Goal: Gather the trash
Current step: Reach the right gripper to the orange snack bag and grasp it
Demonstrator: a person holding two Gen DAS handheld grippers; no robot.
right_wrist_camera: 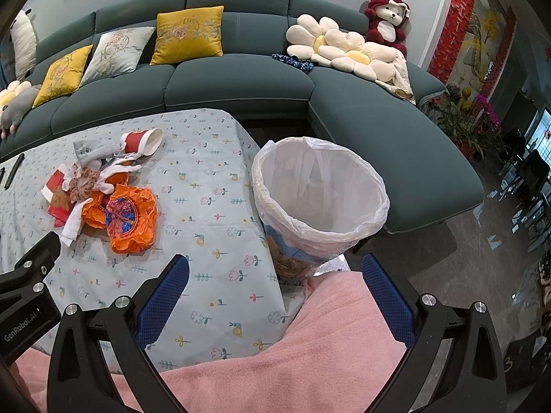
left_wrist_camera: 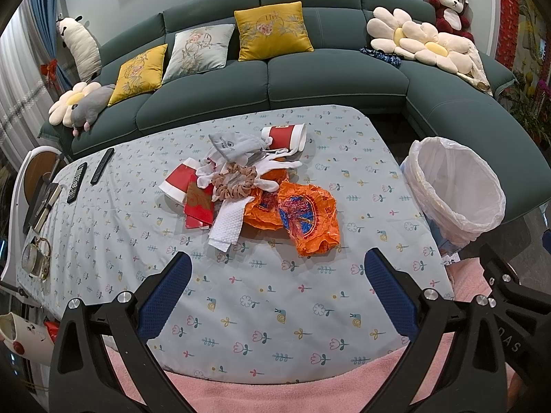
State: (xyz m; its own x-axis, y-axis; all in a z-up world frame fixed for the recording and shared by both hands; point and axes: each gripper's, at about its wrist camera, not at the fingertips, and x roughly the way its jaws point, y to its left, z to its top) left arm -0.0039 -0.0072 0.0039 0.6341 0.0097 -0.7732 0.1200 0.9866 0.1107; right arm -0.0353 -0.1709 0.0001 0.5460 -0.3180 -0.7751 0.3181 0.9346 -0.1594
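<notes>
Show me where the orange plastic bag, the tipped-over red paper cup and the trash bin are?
orange plastic bag (left_wrist_camera: 303, 216): left wrist view, its printed middle.
red paper cup (left_wrist_camera: 282, 136): left wrist view, its red side.
trash bin (right_wrist_camera: 377, 203): right wrist view, its liner-covered rim.

Trash pile (left_wrist_camera: 248, 192) heaped mid-table on floral cloth. Crumpled orange plastic bag (left_wrist_camera: 303, 215) with blue-red print at near right edge. White embossed paper towel (left_wrist_camera: 225, 225) at near side, touching bag. 2 red paper cups: 1 (left_wrist_camera: 286, 136) on side at far edge, mouth rightward; 1 (left_wrist_camera: 177, 180) flattened at left. Red packet (left_wrist_camera: 199, 206) beneath towel. Bin (left_wrist_camera: 454, 189) with white liner just beside table's right edge, upright, open.
</notes>
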